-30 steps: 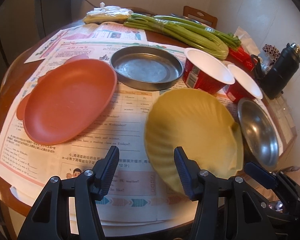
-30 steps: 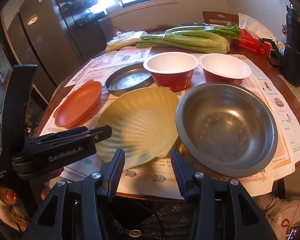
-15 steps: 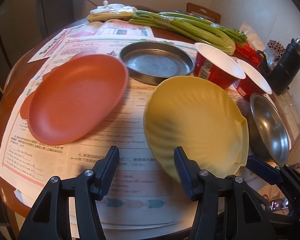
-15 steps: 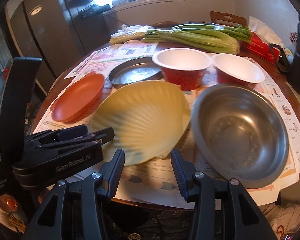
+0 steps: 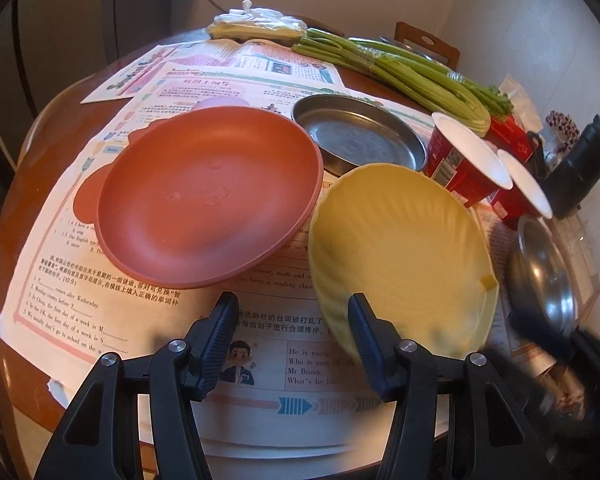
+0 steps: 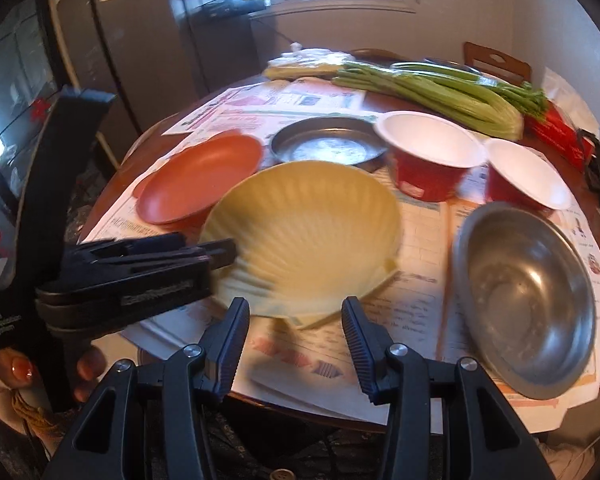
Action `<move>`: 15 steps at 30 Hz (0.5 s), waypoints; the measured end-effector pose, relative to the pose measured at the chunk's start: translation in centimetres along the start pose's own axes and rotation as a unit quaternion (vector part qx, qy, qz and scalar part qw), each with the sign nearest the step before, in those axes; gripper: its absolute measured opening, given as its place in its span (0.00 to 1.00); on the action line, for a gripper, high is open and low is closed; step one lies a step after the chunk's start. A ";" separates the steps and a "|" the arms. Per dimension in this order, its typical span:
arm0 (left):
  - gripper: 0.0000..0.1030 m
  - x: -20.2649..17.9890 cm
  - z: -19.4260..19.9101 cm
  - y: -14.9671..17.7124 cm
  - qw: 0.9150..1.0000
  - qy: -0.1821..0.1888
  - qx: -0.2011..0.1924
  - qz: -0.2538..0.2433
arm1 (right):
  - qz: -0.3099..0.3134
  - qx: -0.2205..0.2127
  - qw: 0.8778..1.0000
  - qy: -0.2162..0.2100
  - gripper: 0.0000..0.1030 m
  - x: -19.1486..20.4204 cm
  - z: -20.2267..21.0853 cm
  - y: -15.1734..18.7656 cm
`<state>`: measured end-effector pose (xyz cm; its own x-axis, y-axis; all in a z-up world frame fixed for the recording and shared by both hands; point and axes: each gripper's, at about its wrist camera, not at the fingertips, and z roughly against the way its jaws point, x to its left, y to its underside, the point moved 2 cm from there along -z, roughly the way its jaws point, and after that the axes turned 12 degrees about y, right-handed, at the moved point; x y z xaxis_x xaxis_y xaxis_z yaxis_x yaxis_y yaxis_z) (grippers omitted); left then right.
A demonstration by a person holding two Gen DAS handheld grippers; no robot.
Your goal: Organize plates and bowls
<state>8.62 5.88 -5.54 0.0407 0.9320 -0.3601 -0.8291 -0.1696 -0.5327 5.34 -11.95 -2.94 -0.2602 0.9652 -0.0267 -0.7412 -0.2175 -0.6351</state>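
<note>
A yellow shell-shaped plate (image 5: 400, 248) (image 6: 308, 232) lies tilted on the newspapers, its left rim close to the orange plate (image 5: 208, 196) (image 6: 200, 176). My left gripper (image 5: 292, 308) has its jaws apart with only paper between them; its right finger overlaps the plate's near-left rim. From the right wrist view the left gripper (image 6: 220, 250) meets that rim side-on. My right gripper (image 6: 294, 308) stands at the plate's near edge, jaws apart and pinching nothing. A shallow steel pan (image 5: 360, 140), two red paper bowls (image 6: 428, 152) and a steel bowl (image 6: 528, 300) sit around.
Celery stalks (image 6: 440, 88) and a bagged bundle (image 5: 256, 24) lie at the back of the round table. A black flask (image 5: 580, 168) stands at the far right edge. A hand (image 6: 20, 368) holds the left gripper's handle. Cabinets and a chair ring the table.
The yellow plate has slid left, away from the steel bowl and up to the orange plate. Both grippers moved left along with it, their jaws unchanged.
</note>
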 end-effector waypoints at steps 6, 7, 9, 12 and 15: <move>0.57 -0.2 0.3 0.1 1.000 0.012 -0.004 0.009 | 0.013 -0.017 0.998 0.052 0.47 -2.0 -1.3 -3.8; 0.57 -0.3 0.3 0.2 1.000 0.014 -0.004 0.007 | 0.015 -0.012 0.999 0.051 0.47 -2.1 -1.8 -4.1; 0.57 -0.6 0.3 0.2 1.000 0.014 -0.005 0.002 | 0.010 -0.003 0.999 0.048 0.47 -2.3 -3.0 -4.8; 0.57 -1.0 -0.1 0.3 1.000 0.011 -0.002 -0.005 | 0.021 0.008 0.999 0.049 0.47 -2.0 -4.6 -5.4; 0.57 -1.4 -0.5 0.3 1.000 0.007 0.000 -0.009 | 0.037 0.021 0.998 0.056 0.47 -1.7 -6.0 -5.7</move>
<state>8.64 4.40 -5.60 0.0631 0.9299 -0.3623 -0.8285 -0.1536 -0.5385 13.72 -11.45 -3.87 -0.2454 0.9561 -0.1600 -0.7481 -0.2917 -0.5960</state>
